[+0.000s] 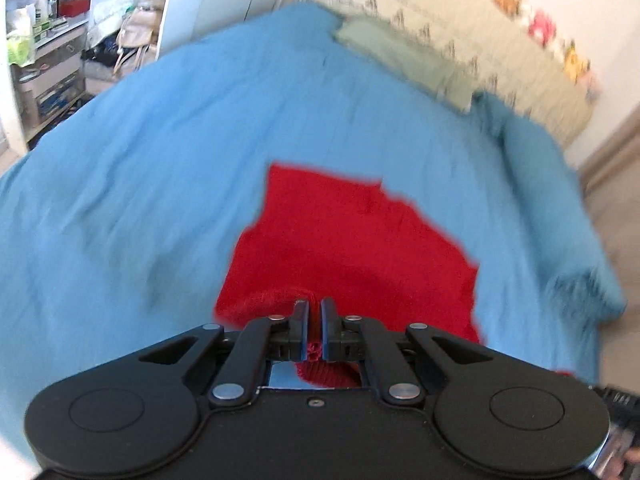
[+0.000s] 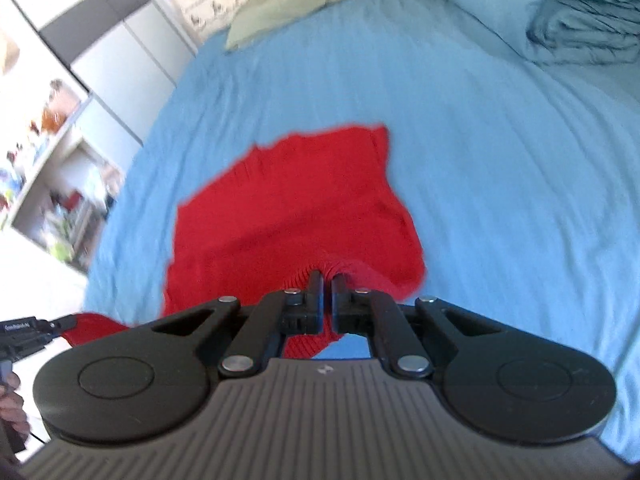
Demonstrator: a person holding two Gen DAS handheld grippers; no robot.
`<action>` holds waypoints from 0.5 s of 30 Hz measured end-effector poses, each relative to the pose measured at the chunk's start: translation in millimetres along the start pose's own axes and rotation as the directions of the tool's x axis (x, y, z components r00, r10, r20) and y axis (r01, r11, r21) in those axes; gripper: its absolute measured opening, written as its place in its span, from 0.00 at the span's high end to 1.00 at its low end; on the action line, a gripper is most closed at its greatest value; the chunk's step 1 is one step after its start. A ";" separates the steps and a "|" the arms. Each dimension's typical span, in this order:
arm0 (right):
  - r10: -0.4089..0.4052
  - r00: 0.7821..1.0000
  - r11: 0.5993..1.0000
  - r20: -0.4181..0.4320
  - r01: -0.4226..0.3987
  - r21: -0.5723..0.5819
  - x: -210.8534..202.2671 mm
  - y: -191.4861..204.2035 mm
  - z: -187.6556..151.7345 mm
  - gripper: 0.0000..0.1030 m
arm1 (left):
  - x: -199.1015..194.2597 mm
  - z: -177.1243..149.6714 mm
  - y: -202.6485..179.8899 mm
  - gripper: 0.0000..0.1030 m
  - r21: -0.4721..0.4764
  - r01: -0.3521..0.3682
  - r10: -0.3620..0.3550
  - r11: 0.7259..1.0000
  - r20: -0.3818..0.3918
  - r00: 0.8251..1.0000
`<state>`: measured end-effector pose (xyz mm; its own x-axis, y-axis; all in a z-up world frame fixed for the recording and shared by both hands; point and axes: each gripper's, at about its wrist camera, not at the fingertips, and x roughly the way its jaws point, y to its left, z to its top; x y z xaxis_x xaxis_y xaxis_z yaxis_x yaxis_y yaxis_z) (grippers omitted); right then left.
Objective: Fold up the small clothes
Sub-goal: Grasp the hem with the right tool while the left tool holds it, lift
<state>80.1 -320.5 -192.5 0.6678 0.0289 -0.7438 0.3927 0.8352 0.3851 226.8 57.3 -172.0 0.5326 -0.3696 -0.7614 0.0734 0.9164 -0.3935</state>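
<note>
Red ribbed knit garment (image 1: 340, 248), a small woollen piece, lies partly spread on the light blue bed sheet (image 1: 140, 180), its near edge gathered up toward both cameras while the far part rests flat on the bed. The left gripper (image 1: 314, 310) has its black jaws pressed together on a bunched fold of that near edge, and red knit shows between the pads. The right gripper (image 2: 327, 286) likewise pinches a ribbed hem section, its jaws closed tight on the cloth.

The step in hand looks like lifting the near edge to carry it over the far part. To do it well, both corners should travel level and evenly apart so the knit stays taut between them, and the edge should land squarely on the far edge without dragging the lower layer.

Both grippers point steeply down and forward over the bed, side by side; in the right wrist view the left one's black body appears at the lower left, with a person's hand (image 2: 12, 404) gripping it. A pale green pillow (image 1: 400, 56) lies well beyond.
</note>
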 end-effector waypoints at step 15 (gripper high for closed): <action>-0.051 0.997 0.987 0.057 0.041 0.152 239.9 -27.1 166.0 0.82 | 237.5 140.9 -23.2 0.96 0.061 -0.003 -0.004 0.998 0.116 0.993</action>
<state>334.7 -427.4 -290.7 0.6822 -0.0449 -0.7298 0.5118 0.7422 0.4326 470.4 -30.2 -271.1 0.6266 -0.3533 -0.6947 0.1233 0.9250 -0.3593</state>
